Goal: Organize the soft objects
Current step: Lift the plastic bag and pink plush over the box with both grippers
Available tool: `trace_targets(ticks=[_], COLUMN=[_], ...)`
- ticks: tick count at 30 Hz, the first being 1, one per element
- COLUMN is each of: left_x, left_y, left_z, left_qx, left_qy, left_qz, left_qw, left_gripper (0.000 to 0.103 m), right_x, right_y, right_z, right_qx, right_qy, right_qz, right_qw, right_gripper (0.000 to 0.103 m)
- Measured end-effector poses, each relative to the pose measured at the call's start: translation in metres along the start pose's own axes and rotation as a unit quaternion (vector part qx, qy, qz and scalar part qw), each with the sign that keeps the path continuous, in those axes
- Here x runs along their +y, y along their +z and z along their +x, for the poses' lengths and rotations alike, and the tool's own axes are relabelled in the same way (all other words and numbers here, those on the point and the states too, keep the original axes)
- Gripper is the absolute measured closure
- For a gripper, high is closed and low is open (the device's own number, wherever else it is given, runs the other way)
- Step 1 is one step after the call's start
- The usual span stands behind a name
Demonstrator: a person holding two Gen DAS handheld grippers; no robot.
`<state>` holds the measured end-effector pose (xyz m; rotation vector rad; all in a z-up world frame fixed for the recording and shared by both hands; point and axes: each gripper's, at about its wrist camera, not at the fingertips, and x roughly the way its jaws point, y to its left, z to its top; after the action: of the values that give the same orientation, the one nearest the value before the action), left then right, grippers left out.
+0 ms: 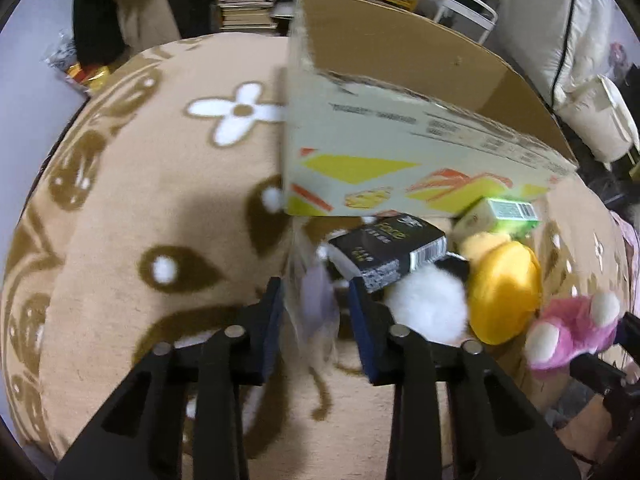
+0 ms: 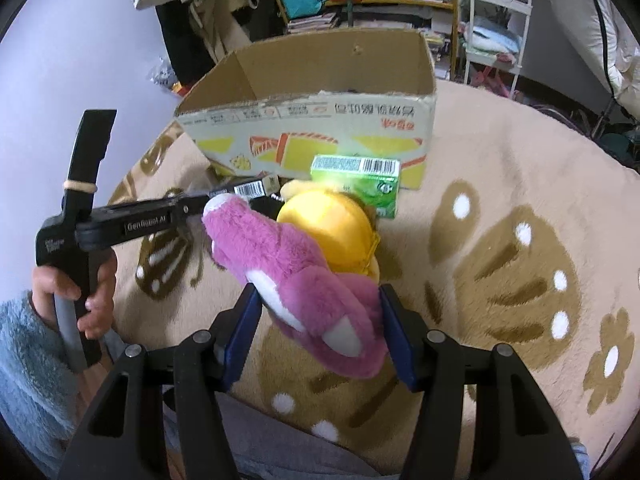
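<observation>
My right gripper [image 2: 320, 322] is shut on a pink plush toy [image 2: 296, 276] with white patches and holds it above the blanket; the toy also shows in the left wrist view [image 1: 572, 330]. My left gripper [image 1: 316, 308] has its jaws apart around a blurred, pale lilac thing in clear wrapping [image 1: 316, 304]; contact is unclear. Beside it lie a white fluffy ball [image 1: 428, 308] and a yellow plush [image 1: 504, 296], which is also in the right wrist view [image 2: 328, 220]. An open cardboard box [image 1: 400, 152] stands behind them, also in the right wrist view [image 2: 320, 132].
A black packet [image 1: 392, 248] and a green carton [image 2: 356, 180] lie by the box's front wall. All rests on a tan patterned blanket [image 1: 160, 200]. Shelves, a white rack [image 2: 496, 28] and clutter stand beyond. The person's left hand [image 2: 76, 292] holds the other gripper.
</observation>
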<state>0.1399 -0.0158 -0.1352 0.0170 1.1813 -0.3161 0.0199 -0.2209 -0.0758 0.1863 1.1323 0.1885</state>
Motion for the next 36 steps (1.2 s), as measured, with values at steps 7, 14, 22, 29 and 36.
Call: trace_targets(ticks=[7,14,22,29,36], left_x=[-0.012,-0.022,-0.045,-0.06,-0.068], left_y=[-0.007,-0.018,-0.022,-0.017,0.001], left_z=[-0.006,-0.034,-0.095,-0.134,-0.145], left_qx=[0.003,-0.035,-0.165,-0.259,-0.296], left_qy=[0.008,0.038,0.063,0.072,0.077], left_qz=[-0.002,0.02,0.045,0.061,0.072], left_qw=[1.0,0.9985,0.9833,0.9612,0.9492], left_gripper=[0.091,0.092,0.091,0.091,0.091], right_x=[-0.002,-0.007,-0.006,0.0,0.007], right_y=[0.007,0.013,0.02,0.032,0.053], right_z=[-0.009,-0.028,-0.058,-0.07,-0.065], right_qx=[-0.042,-0.104,-0.199,-0.257,-0.276], right_qy=[-0.008,-0.008,0.004,-0.005,-0.033], right_qz=[0.009,0.017,0.015,0.006,-0.003], right_qw=[0.999,0.994,0.98,0.966,0.96], right_gripper=[0.041,0.042,0.042,0.042,0.042])
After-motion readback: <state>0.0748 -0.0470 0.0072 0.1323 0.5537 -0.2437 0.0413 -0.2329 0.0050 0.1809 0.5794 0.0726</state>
